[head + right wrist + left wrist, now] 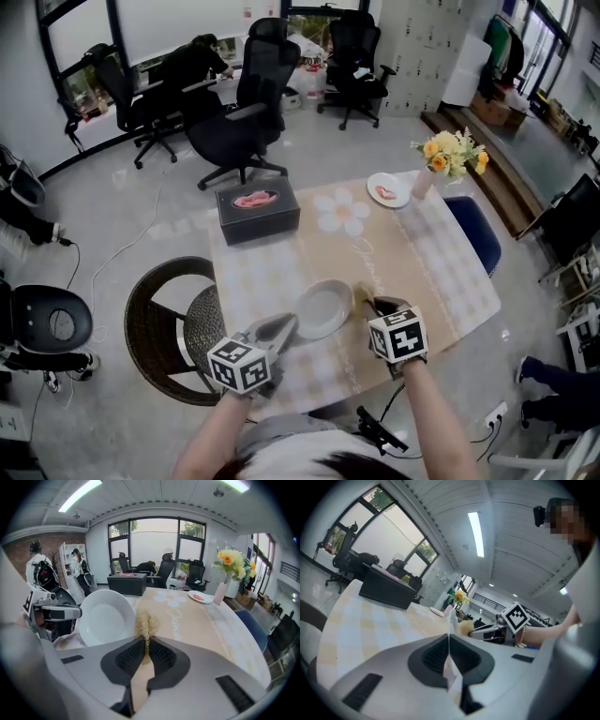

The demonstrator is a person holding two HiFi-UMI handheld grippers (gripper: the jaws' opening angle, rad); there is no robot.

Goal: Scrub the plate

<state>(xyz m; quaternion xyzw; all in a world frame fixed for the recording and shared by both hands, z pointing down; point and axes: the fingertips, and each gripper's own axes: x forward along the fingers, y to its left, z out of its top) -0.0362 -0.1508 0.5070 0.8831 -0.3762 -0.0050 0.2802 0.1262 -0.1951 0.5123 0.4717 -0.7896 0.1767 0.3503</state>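
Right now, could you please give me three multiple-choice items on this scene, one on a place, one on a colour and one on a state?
1. The small plate lies: A on the floor; B beside the vase; C on a chair.
2. The flowers are: A red; B blue; C yellow.
3. The left gripper is: A shut on the white plate; B open; C shut on a spoon.
Key: 1 B, it lies next to the vase in the head view; 2 C, the blooms show yellow; 3 A, its jaws clamp the plate's rim.
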